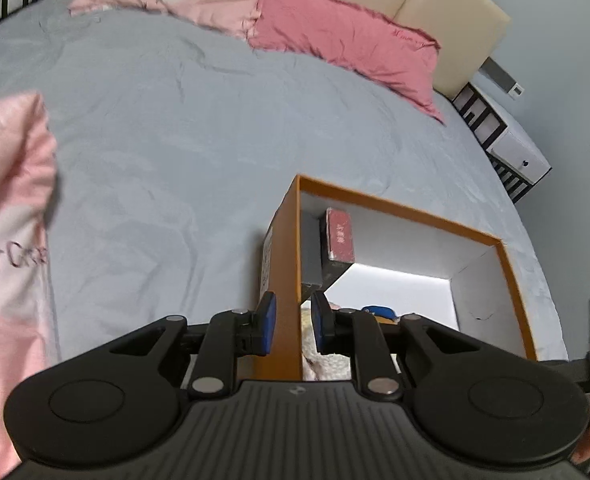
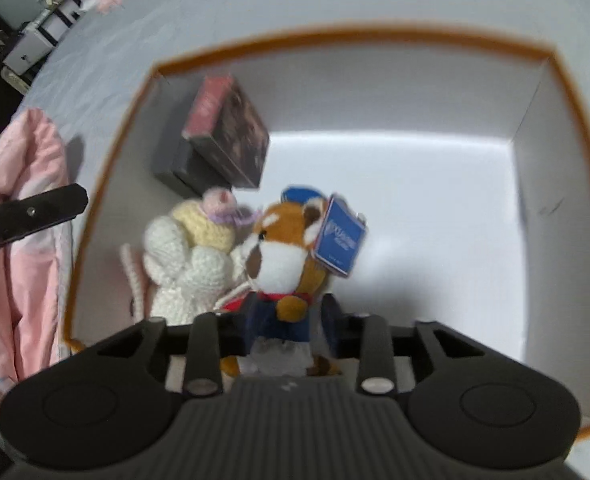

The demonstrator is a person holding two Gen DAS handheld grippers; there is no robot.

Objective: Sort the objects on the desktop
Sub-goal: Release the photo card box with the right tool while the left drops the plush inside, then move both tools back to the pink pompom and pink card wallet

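An orange cardboard box [image 1: 395,206] with white inner walls stands on the bed. My left gripper [image 1: 293,320] straddles its near-left wall, blue pads [image 1: 267,320] closed on the wall from both sides. Inside lie a dark red packet [image 2: 231,136] on a black box, a white crocheted doll [image 2: 187,256] and a brown fox plush [image 2: 283,248] with a blue tag [image 2: 339,236]. My right gripper [image 2: 289,320] reaches down into the box [image 2: 335,36]. The plush's blue trousers sit between its fingers, and a gap shows on the right side. The plush's blue cap [image 1: 381,312] peeks out past the left gripper.
The box rests on a grey bedsheet [image 1: 175,140]. Two pink pillows [image 1: 335,36] lie by the cream headboard. Pink bedding [image 1: 11,240] is bunched at the left. A white and black nightstand [image 1: 507,144] stands beyond the bed. Part of the left tool [image 2: 31,216] shows at the box's left.
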